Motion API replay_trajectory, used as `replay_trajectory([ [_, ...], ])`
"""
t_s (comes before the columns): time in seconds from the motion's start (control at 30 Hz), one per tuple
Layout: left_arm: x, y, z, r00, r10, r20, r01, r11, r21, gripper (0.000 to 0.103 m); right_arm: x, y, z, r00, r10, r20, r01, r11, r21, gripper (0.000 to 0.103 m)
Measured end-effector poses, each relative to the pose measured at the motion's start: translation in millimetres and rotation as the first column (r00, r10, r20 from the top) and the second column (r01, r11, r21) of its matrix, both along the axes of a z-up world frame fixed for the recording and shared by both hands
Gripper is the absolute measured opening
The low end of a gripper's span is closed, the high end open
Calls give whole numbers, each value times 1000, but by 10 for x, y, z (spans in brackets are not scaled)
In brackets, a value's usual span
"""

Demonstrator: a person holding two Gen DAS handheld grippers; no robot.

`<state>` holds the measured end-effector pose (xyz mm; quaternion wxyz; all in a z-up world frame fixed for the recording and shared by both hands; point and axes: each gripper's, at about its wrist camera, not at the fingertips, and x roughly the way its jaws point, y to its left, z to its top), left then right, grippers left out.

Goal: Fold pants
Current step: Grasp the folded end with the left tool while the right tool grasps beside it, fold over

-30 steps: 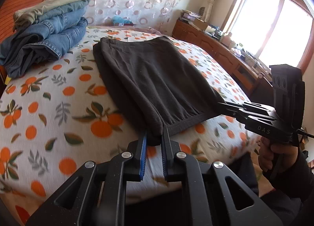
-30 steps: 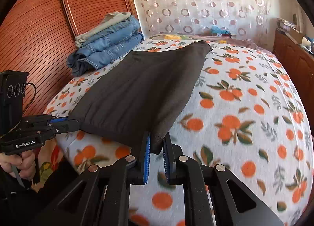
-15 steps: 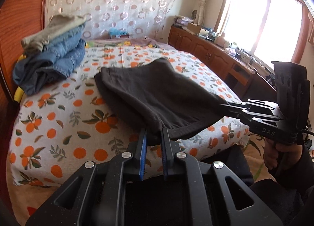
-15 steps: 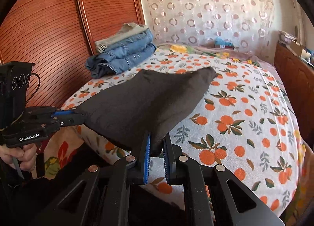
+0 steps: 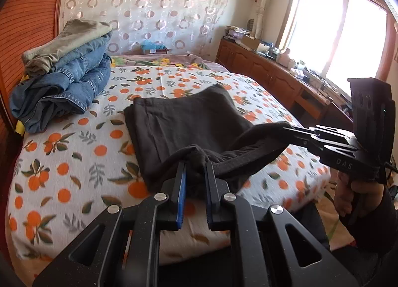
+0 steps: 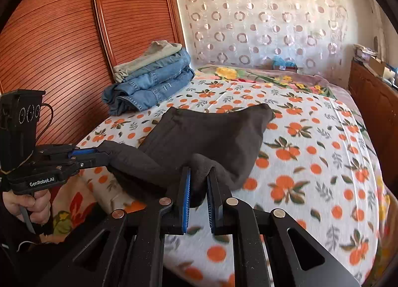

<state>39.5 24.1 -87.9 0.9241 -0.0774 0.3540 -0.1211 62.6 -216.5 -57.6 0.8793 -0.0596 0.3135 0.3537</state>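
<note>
- the dark pants (image 5: 189, 122) lie across the near half of the bed (image 5: 62, 162), their near hem lifted off the sheet at the bed's near edge; the far end still rests flat toward the middle.
- left gripper (image 5: 195, 170): jaws clamped on one bunched corner of the raised hem.
- right gripper (image 6: 199, 175): jaws clamped on the other corner; the hem sags slack between the two.
- a stack of folded jeans (image 6: 151, 83) with a khaki garment on top sits at the bed's far left corner, against the wooden headboard (image 6: 62, 38), well apart from the pants.
- a flowered blanket (image 6: 261, 75) lies along the far edge, below the circle-patterned curtain (image 6: 261, 20).
- a low wooden cabinet (image 5: 273, 75) runs beside the bed's right edge, under the window (image 5: 343, 35), cluttered on top.
</note>
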Motion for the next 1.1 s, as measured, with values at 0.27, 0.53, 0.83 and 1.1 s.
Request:
replay_trajectory([
  [0.27,454,106,70,999,6,32,-6,1000,17,14,434,150,-29,1000,-9,13,9,1000,11,12],
  [0.53,891,188,80,999,24,28,-25,999,38,14,871,320,-51,999,-34,-7,34,999,22,12],
  [0.83,1286,298,1,999,50,-4,-50,998,48,14,1376,561,-213,994,-71,-82,74,997,29,12],
  [1.1,1464,339,-33,996,75,-39,-73,996,48,19,1676,582,-254,987,-84,-140,95,993,72,18],
])
